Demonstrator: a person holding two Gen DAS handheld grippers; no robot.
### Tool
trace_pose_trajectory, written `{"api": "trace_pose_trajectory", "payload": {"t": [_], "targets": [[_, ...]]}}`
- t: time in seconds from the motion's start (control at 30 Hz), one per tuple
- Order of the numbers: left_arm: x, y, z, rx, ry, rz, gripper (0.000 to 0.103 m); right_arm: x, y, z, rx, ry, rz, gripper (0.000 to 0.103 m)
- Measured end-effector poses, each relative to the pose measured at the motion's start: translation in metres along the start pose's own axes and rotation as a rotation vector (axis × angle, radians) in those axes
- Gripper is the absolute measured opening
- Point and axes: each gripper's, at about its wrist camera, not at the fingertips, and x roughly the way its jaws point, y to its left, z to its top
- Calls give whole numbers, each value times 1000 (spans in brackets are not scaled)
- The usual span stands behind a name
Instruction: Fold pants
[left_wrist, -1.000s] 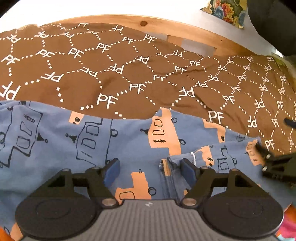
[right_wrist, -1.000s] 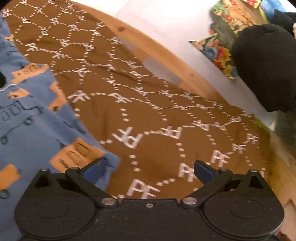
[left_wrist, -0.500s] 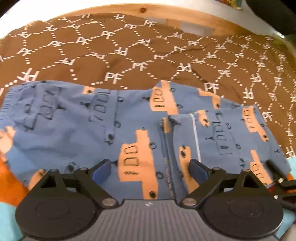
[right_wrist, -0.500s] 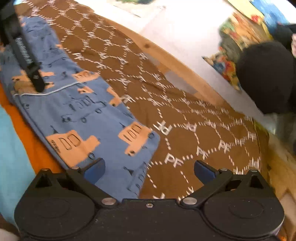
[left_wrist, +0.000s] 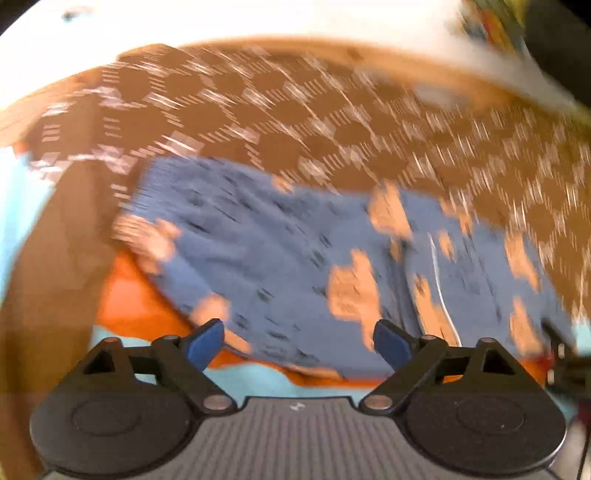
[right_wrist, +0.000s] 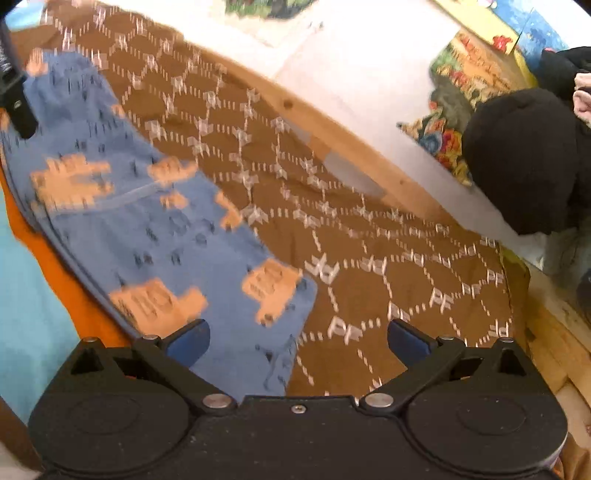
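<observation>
Since a second ago both cameras have drawn back from the blue cotton pants printed with orange trucks (left_wrist: 295, 258), so nearly the whole garment now shows where only a patch did. The left hand-held gripper (left_wrist: 298, 341) has been opening and then easing in slightly; its blue pads stand wide above the cloth with nothing pinched between them. The right hand-held gripper (right_wrist: 298, 341) also gapes wide and empty over the leg end. The pants lie flat, folded lengthwise, on a brown bedspread with a white hexagon-and-letter pattern (right_wrist: 388, 266), their near edge over an orange and turquoise sheet (left_wrist: 140, 295). A pale wooden bed rail (right_wrist: 332, 125) borders the far side. Beyond it sit a flowered cushion (right_wrist: 447, 122) and a black, soft-looking rounded bundle (right_wrist: 524, 158), possibly clothing; blur hides detail.
</observation>
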Motion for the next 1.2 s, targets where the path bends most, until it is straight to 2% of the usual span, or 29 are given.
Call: {"api": "trace_pose_trajectory", "payload": {"t": [0.13, 0.2, 0.27, 0.33, 0.37, 0.4, 0.43, 0.63, 0.77, 0.9, 0.97, 1.0, 1.1, 1.2], "targets": [[-2, 43, 16, -210, -84, 111, 79, -1, 10, 20, -3, -47, 79, 102], [-1, 62, 19, -313, -113, 143, 77, 5, 16, 30, 15, -43, 142, 102], [0, 78, 21, -394, -137, 153, 67, 12, 21, 39, 12, -40, 221, 102], [1, 84, 19, -429, -158, 154, 45, 20, 25, 52, -30, -53, 298, 102], [2, 83, 19, -426, -167, 154, 37, 25, 27, 57, -54, -50, 340, 102], [3, 82, 18, -419, -170, 146, 23, 30, 28, 64, -74, -43, 375, 102], [4, 79, 18, -409, -173, 136, 20, 35, 31, 69, -90, -35, 394, 101], [-2, 53, 20, -233, -254, 152, 16, 53, 46, 74, -76, 35, 409, 101], [-2, 42, 23, -189, -263, 132, 15, 54, 50, 68, -13, 59, 376, 102], [3, 51, 23, -258, -225, 164, 16, 56, 50, 67, 23, 76, 366, 102], [7, 60, 20, -324, -187, 192, 21, 55, 51, 67, 20, 74, 364, 102], [9, 66, 18, -371, -161, 186, 31, 55, 51, 67, 20, 74, 365, 102], [12, 80, 12, -471, -148, 138, 35, 56, 50, 66, 25, 73, 370, 102], [16, 87, 11, -523, -161, 90, 51, 56, 50, 66, 32, 70, 371, 102]]}}
